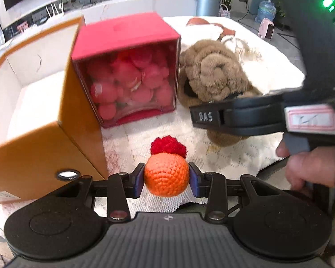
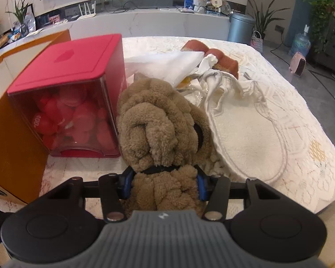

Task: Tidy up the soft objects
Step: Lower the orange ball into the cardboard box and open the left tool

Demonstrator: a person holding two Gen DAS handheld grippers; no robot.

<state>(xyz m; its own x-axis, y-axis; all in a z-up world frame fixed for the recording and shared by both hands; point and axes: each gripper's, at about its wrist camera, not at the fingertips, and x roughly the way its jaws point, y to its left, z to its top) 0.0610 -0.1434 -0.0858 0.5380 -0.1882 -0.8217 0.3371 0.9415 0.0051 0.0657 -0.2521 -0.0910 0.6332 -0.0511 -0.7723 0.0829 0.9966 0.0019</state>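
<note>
My left gripper (image 1: 166,179) is shut on an orange crochet ball (image 1: 166,174) with a red crochet tuft (image 1: 168,146), held low over the lace tablecloth. My right gripper (image 2: 165,184) is shut on a brown plush dog (image 2: 160,125), squeezing its body just behind the black collar. The dog (image 1: 212,76) lies beside a red box (image 1: 125,67) with a clear front, full of red soft balls. The right gripper's body (image 1: 256,116) crosses the left wrist view at the right.
An open orange cardboard box (image 1: 33,102) stands left of the red box (image 2: 67,93). White cloths (image 2: 223,82), a cream plush mat (image 2: 245,129) and a reddish-brown soft item (image 2: 212,55) lie behind the dog. The table edge (image 2: 312,198) runs along the right.
</note>
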